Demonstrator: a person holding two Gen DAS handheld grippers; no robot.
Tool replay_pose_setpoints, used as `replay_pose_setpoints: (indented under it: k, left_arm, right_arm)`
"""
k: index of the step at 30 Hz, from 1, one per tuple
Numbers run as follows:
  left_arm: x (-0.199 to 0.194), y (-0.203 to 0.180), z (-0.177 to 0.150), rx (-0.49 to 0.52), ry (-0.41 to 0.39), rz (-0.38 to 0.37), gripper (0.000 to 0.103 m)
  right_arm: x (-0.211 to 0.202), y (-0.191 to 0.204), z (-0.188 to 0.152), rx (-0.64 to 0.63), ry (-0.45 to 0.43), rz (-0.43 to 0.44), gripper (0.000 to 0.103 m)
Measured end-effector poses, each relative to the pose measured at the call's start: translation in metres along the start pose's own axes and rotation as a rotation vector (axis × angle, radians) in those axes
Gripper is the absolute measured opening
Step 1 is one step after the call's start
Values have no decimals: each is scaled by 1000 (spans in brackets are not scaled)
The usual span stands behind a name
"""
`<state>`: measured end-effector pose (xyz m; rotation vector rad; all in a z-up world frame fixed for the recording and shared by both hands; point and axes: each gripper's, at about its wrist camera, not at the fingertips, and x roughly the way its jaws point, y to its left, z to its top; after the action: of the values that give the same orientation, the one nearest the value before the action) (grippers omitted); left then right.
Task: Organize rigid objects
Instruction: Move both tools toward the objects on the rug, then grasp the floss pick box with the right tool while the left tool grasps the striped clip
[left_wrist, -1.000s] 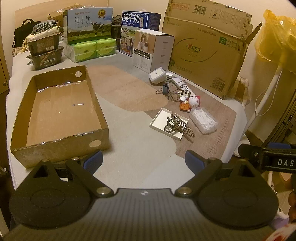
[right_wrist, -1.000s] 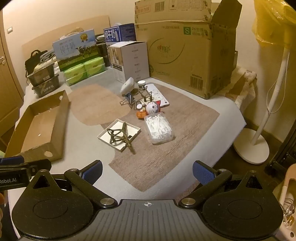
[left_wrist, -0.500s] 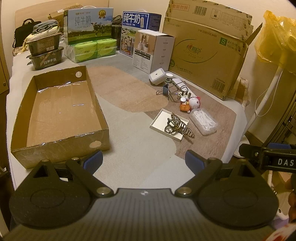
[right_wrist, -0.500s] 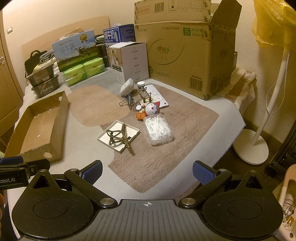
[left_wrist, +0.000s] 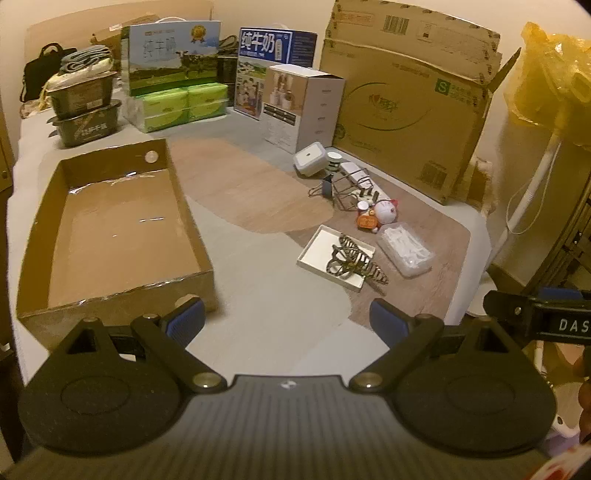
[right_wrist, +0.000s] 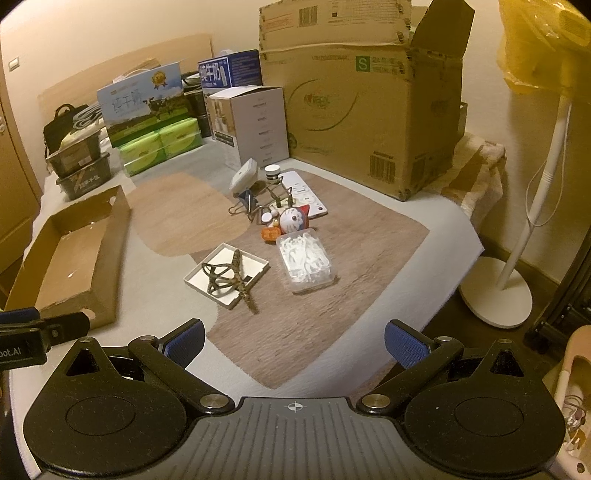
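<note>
On my far left sits the shallow cardboard tray (left_wrist: 110, 236), nothing inside it. My left claw (left_wrist: 286, 319) hangs released over the worktop (left_wrist: 273, 299), just right of the tray's near corner. Right of the tray lies a white lid (right_wrist: 227, 275) carrying a striped hair clip (right_wrist: 229, 278). Further right sits a clear box of floss picks (right_wrist: 304, 260), with a cat figurine (right_wrist: 291, 219) just behind it. My right claw (right_wrist: 293, 339) is also released, hovering well right of the tray.
</note>
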<state>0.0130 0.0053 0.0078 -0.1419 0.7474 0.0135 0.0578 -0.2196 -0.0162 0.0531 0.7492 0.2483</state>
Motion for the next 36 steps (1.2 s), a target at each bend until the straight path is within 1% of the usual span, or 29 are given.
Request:
replay_pose_setpoints:
  k: [9,13,19,25,29,36]
  left_arm:
    - [21,-5,12,33,-6,-15,95]
    - [40,-6,16,25,15,-30,95]
    - [73,-17,21,25,36,-31,95]
    - [108,-29,29,12,38,-30,94]
    - [127,-34,33,11,36,-27,94]
    - [153,-38,35,-11,56,-29,92]
  right_arm:
    - [10,-8,6,-1,-12,-2,103]
    - [20,-14,11,-11,-20,4,103]
    - [44,-25,18,-22,-21,11,102]
    - [78,-38,25,-52,-15,53,102]
    - [103,-47,31,-71,-7,86,93]
    - [147,-55,39,-118,17,139,87]
